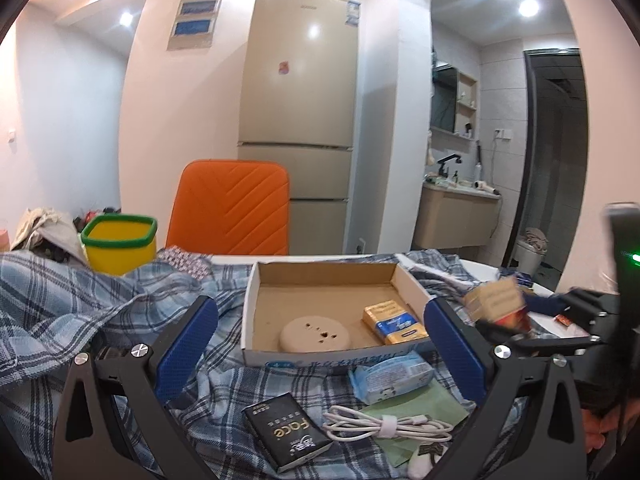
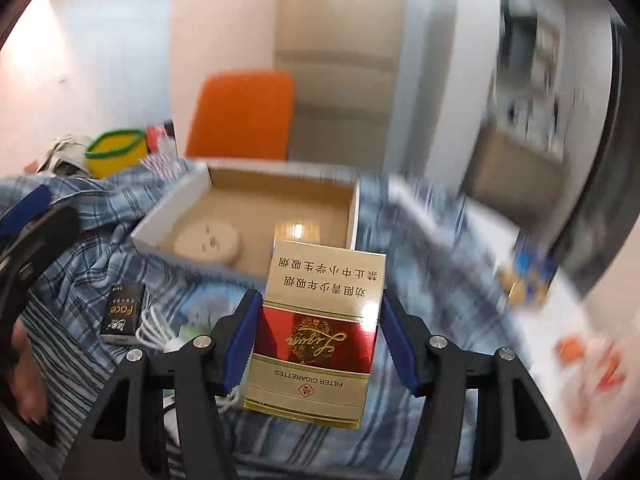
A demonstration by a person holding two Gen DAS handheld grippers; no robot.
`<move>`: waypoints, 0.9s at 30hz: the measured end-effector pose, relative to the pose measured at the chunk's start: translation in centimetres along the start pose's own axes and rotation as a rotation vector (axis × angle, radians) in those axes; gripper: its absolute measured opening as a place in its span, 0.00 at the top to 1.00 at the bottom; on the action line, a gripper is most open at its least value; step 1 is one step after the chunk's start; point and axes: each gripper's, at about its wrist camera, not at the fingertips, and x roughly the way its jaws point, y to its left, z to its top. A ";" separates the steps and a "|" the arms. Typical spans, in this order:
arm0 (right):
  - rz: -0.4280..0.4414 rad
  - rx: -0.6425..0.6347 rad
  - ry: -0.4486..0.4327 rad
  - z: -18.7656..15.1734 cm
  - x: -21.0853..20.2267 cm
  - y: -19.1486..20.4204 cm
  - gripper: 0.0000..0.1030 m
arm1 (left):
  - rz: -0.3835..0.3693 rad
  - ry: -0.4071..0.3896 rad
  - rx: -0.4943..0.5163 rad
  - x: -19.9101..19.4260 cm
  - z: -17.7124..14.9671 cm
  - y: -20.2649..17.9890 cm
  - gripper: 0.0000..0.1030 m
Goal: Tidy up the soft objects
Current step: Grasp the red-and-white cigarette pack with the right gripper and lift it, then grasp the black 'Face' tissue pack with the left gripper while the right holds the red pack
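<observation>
My right gripper (image 2: 318, 312) is shut on a red and gold cigarette pack (image 2: 316, 332) and holds it above the plaid cloth, just in front of the shallow cardboard box (image 2: 352, 216). The pack also shows blurred at the right of the left wrist view (image 1: 498, 302). The box (image 1: 250, 312) holds a round beige puff (image 1: 316, 334) and a yellow tissue pack (image 1: 394, 322). My left gripper (image 1: 320, 336) is open and empty, in front of the box. A blue wipes pack (image 1: 390, 376), a black Face pack (image 1: 286, 434) and a coiled white cable (image 1: 386, 426) lie below it.
A blue plaid cloth (image 1: 80, 304) covers the table. A yellow bin with a green rim (image 1: 120, 246) stands at the back left. An orange chair (image 1: 232, 208) stands behind the table. A green sheet (image 1: 424, 408) lies under the cable. Small packets (image 2: 528, 272) lie at the right.
</observation>
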 end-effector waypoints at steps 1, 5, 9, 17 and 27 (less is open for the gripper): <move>-0.006 -0.013 -0.043 -0.2 -0.4 0.1 0.40 | 0.003 0.014 -0.010 0.3 0.0 0.3 0.00; 0.012 0.046 -0.175 -0.2 -1.9 -0.7 0.40 | 0.005 0.052 -0.045 1.1 -0.1 1.1 0.00; -0.015 0.053 -0.240 -0.7 -3.2 -0.6 0.40 | 0.010 0.079 -0.037 1.4 -0.2 1.2 0.00; -0.004 0.052 -0.220 -1.1 -2.8 -0.6 0.40 | 0.119 0.352 -0.067 5.1 -1.0 2.4 0.06; -0.013 0.032 -0.204 -1.1 -2.5 -0.2 0.40 | 0.037 0.590 -0.124 7.7 -3.3 2.7 0.42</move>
